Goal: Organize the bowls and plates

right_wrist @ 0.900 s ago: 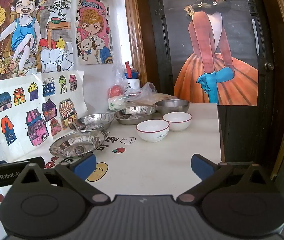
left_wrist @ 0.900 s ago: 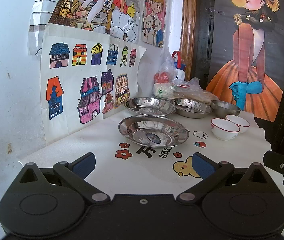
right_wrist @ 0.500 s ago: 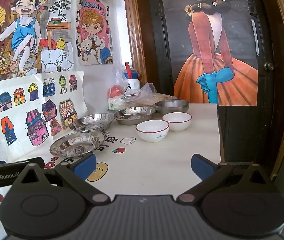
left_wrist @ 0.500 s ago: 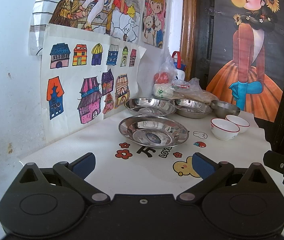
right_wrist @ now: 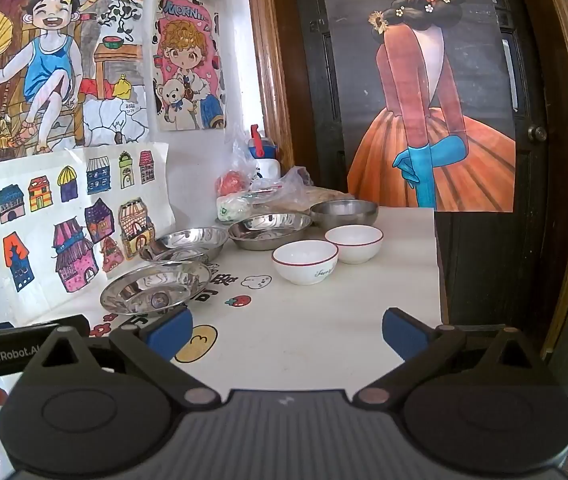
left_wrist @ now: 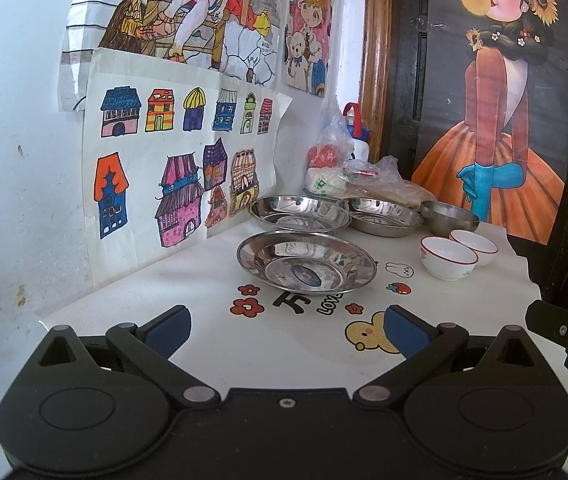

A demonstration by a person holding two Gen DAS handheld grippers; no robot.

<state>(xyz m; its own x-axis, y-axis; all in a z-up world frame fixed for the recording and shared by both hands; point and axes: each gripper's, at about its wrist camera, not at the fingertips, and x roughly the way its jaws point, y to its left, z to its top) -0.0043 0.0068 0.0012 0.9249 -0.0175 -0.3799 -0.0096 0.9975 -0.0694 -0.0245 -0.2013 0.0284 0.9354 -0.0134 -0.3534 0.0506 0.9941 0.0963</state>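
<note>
Plates [left_wrist: 306, 262] and bowls [left_wrist: 448, 258] sit on the surface [left_wrist: 212, 344] ahead of both hand-held grippers, untouched. Nearest the left hand-held gripper [left_wrist: 287, 326] lies a steel plate, with two more steel plates [left_wrist: 299, 213] behind it. Beyond the right hand-held gripper [right_wrist: 287, 330] stand two white bowls [right_wrist: 305, 261] side by side, a steel bowl [right_wrist: 344, 213] behind them. Both hand-held grippers are spread wide and hold nothing, tilted slightly down toward the surface.
</note>
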